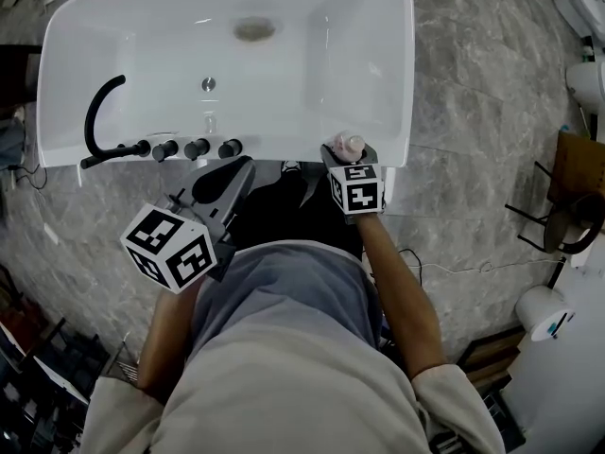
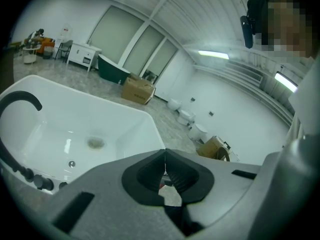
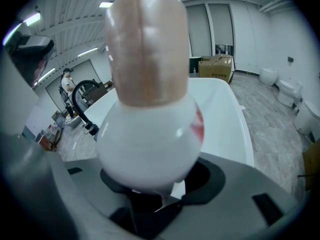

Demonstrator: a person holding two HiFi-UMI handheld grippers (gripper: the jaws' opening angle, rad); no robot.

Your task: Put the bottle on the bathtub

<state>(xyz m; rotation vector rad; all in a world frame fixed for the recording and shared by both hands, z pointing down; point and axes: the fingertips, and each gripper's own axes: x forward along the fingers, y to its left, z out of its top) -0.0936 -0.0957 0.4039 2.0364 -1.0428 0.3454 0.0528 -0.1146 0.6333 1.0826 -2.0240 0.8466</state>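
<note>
**Bottle at the near rim, not let go yet**

Your right gripper (image 1: pixel 348 151) has its fingers clamped on the bottle (image 3: pixel 149 134). It has a white round body, a pinkish-tan cap and a red mark on one side, and the cap end points out past the fingertips. In the head view it sits at the near right corner of the bathtub (image 1: pixel 406 83) rim. I can't tell whether the base touches the ledge or how far it's tilted.

Your left gripper (image 1: pixel 243 168) has its fingers pressed together with nothing in them. It's idle just short of the same rim, apart from the bottle.

The step in hand, as I read it, is to set the bottle down and release it.
- Get the base flat on the ledge, cap up, centred across the rim's width so it can't tip into the basin or off toward your feet.
- The round body will likely roll if laid sideways, so open slowly and back straight off.
- Work to the right of the black knobs (image 1: pixel 197 148) and the black spout (image 1: pixel 99 112).

The drain (image 1: pixel 253 29) is well away in the basin and doesn't matter here.
</note>
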